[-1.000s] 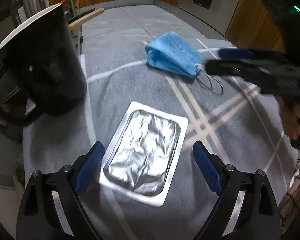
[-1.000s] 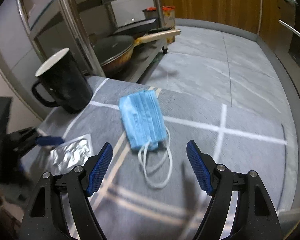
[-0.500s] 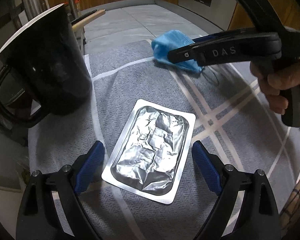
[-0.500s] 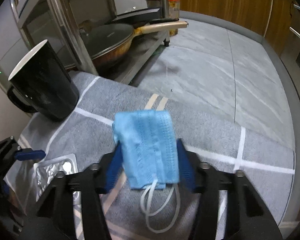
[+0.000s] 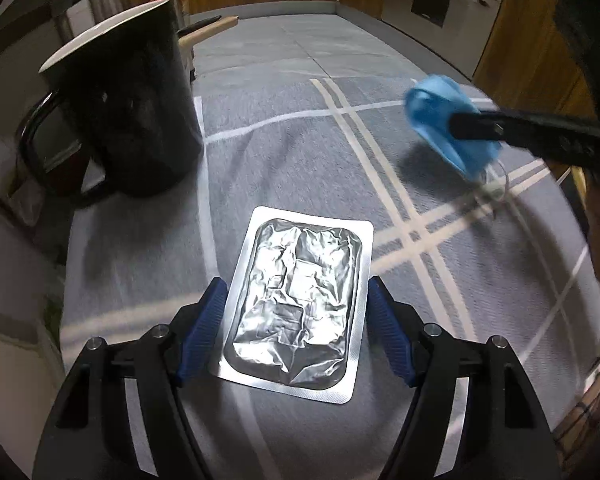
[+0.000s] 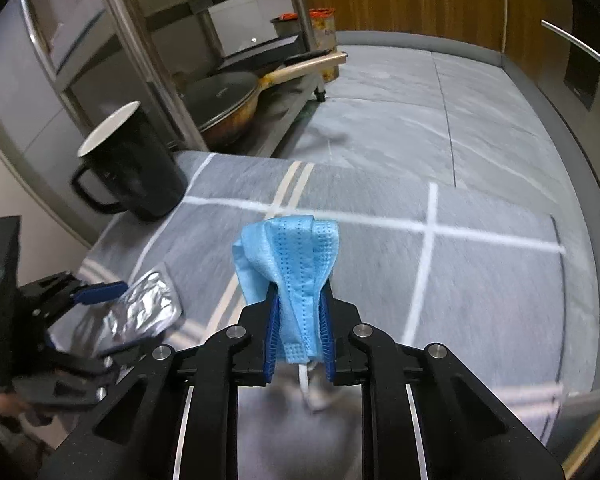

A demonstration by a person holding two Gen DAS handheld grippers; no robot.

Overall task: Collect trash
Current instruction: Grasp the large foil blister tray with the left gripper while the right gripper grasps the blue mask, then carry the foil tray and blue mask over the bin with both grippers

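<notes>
**Two claws, two pieces of trash**

The right claw (image 6: 298, 330) has the blue mask (image 6: 290, 264) pinched between its pads, the jaws closing in on the bunched fabric. The grip sits low on the mask, so the folded upper part fans out above the fingers while a white ear loop (image 6: 308, 384) dangles below. In the left wrist view the mask looks clear of the cloth (image 5: 292, 148), with its shadow underneath, which fits a pick-up rather than a drag.

The left claw (image 5: 296, 332) straddles the foil pack (image 5: 300, 300), one blue pad along each long edge. Its jaws are closing but are about as wide as the pack; whether the pads already press on the edges I cannot tell. Coming at the pack across its narrow width makes sense, since it lies flat and offers only thin edges to catch.

Both pieces of trash are on the grey cloth with pale stripes. A black mug (image 5: 132, 100) stands just beyond the pack on the left, apart from it. No bin shows in either view.
</notes>
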